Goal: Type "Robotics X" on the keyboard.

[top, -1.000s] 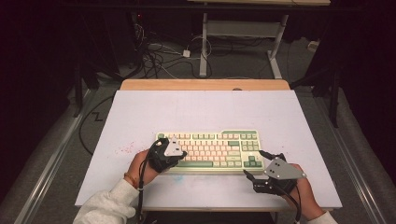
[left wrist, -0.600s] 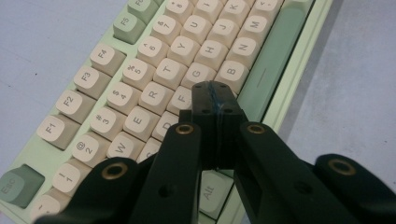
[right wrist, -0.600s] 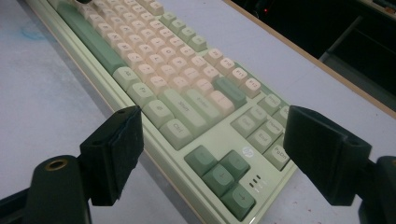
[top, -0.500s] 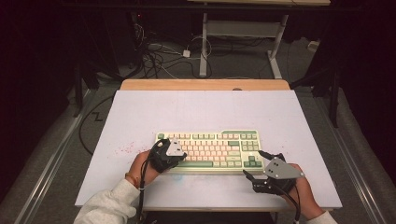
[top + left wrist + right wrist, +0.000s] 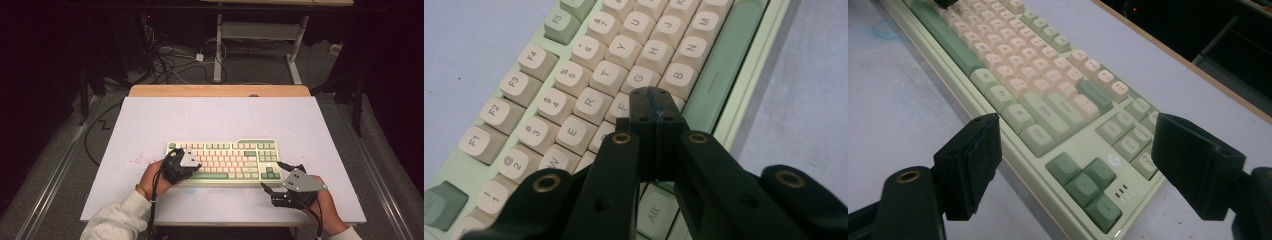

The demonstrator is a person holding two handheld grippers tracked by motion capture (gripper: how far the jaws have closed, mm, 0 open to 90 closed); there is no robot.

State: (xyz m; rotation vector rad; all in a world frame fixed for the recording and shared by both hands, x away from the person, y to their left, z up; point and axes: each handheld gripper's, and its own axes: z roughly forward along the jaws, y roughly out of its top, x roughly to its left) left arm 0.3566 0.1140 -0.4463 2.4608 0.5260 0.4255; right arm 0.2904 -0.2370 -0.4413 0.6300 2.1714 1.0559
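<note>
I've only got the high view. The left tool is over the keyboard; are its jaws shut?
Observer: Yes. In the left gripper view the left tool is shut, with nothing between its jaws.
Operator: Which key is it over?
Observer: Its tip lies between the F key and the B key and hides the key there. I cannot tell whether it touches.
Operator: And the right tool?
Observer: In the right gripper view the right tool is open. The arrow keys at the keyboard corner show between its jaws, and neither jaw touches them.
</note>
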